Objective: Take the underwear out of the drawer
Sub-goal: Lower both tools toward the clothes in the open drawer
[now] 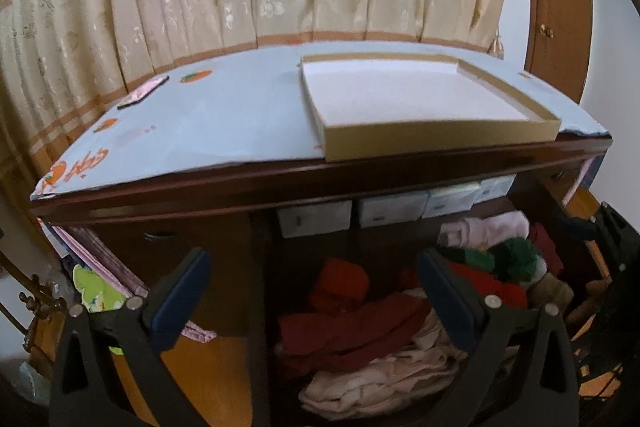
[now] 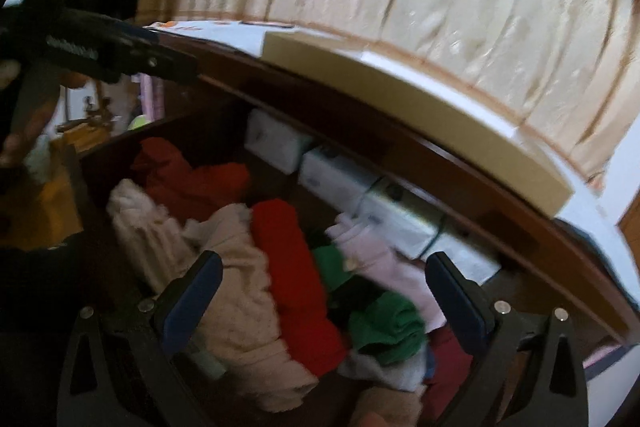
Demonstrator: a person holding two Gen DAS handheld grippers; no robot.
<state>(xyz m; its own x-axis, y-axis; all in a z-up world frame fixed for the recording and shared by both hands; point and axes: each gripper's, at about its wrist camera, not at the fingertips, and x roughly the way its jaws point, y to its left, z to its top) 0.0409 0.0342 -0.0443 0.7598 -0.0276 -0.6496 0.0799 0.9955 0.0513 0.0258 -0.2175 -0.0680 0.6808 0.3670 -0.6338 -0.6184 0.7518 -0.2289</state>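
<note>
- Right gripper (image 2: pixel 322 291) is spread wide with nothing between the pads, hanging just above the pile of clothes in the open drawer (image 2: pixel 120 163). Directly under the gap sits a rolled red piece (image 2: pixel 296 267), with a beige knit bundle (image 2: pixel 240 291) on one side and a green one (image 2: pixel 384 323) on the other.
- Left gripper (image 1: pixel 314 291) is also wide and empty, held over the left half of that drawer, above a dark red garment (image 1: pixel 348 327) lying on a pale pink folded stack (image 1: pixel 372 383).
- So the underwear is all in the drawer, nothing lifted yet. Looks to me like the reach-and-pick step, drawer already pulled out.
- Next move, I'd guess: drop the right fingers around one piece only, probably the red roll, and close on it. Everything's packed touching, so a neighbour could easily come along.
- Further out: white boxes (image 1: pixel 316 221) line the drawer's back, and an empty gold-rimmed tray (image 1: pixel 440 141) sits on the dresser top (image 1: pixel 220 119), likely the drop spot.
- Right view is blurry, so I can't tell exact fabric types.
</note>
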